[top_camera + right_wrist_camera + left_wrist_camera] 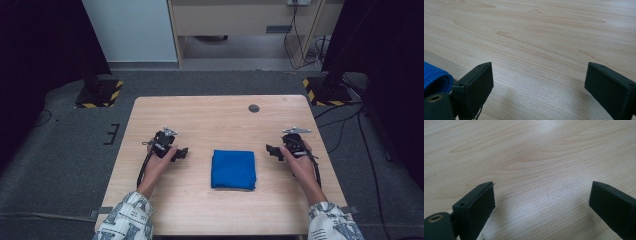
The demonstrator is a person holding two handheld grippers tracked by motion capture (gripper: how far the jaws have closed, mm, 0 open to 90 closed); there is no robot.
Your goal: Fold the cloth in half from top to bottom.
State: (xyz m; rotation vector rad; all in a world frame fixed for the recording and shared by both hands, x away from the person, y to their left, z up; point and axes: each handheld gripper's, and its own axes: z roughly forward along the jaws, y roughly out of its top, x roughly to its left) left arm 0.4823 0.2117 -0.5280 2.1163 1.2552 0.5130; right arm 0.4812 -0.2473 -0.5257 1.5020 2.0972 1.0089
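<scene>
A folded blue cloth [233, 169] lies flat on the wooden table [215, 115], near the middle toward the front. My left gripper [181, 153] rests just left of the cloth, held by a hand, apart from it. Its jaws stand wide apart over bare wood in the left gripper view [541, 202]. My right gripper [271, 150] sits just right of the cloth, also hand-held. Its jaws are open [539, 82], and a corner of the blue cloth [435, 77] shows at the lower left of the right gripper view. Nothing is between either pair of jaws.
A small dark round hole [254, 108] marks the table's far right part. Two stand bases with yellow-black striped edges [99, 94] [325, 92] sit on the grey carpet beyond the table. Cables [345, 120] trail on the floor at the right.
</scene>
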